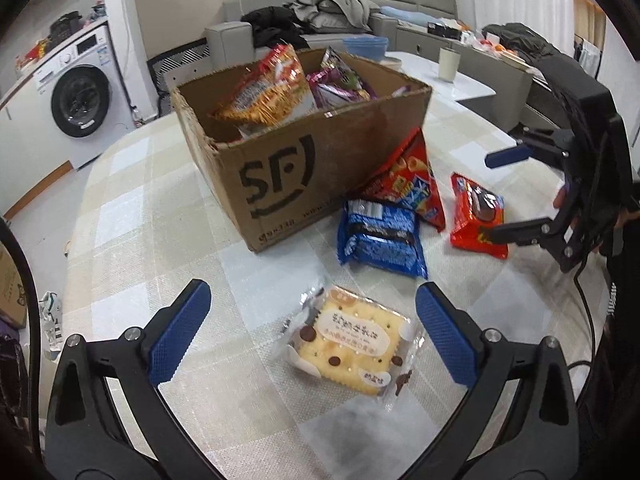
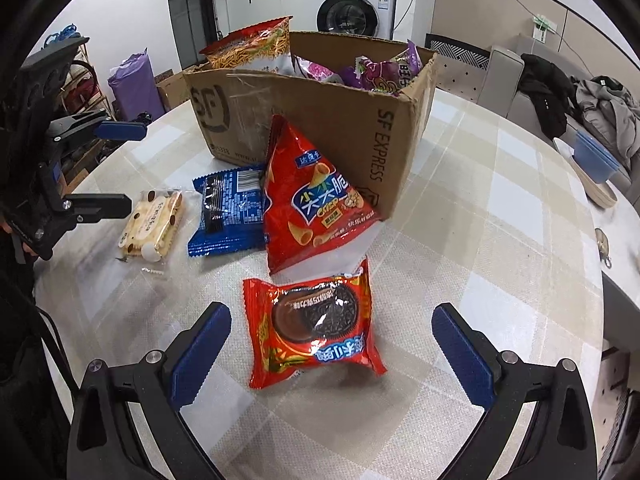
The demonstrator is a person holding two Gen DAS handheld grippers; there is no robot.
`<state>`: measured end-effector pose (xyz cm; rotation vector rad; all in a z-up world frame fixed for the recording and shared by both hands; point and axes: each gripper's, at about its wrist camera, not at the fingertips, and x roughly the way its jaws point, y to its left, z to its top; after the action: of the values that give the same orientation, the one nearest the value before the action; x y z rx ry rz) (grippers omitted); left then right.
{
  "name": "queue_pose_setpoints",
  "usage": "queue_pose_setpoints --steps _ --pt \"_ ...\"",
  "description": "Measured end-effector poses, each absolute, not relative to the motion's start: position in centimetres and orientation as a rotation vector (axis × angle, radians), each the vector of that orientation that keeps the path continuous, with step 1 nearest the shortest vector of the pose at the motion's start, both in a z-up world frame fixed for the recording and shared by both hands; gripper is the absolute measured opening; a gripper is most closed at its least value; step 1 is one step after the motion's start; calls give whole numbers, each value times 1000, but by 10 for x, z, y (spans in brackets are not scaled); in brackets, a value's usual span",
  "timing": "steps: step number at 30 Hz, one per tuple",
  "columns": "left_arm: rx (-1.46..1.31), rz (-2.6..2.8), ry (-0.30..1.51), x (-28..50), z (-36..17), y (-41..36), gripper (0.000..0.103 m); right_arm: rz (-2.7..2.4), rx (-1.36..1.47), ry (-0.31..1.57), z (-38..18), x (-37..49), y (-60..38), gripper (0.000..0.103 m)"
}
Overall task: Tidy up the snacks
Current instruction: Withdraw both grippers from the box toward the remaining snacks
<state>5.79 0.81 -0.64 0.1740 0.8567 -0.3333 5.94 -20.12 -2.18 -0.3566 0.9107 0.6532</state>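
My left claw and right claw both gape empty; I judge the clear-wrapped yellow cracker pack light, crinkly, brittle, best pinched across its flat sides.

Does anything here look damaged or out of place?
The cardboard box has torn, ragged top edges, and a red chip bag leans tilted against its side rather than lying flat like the other packets on the table.
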Motion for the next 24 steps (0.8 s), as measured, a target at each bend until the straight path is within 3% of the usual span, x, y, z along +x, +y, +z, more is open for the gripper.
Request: queue_pose_setpoints --steps 24 --pt "279 -436 962 62 -58 -14 102 726 -388 989 -46 55 -194 102"
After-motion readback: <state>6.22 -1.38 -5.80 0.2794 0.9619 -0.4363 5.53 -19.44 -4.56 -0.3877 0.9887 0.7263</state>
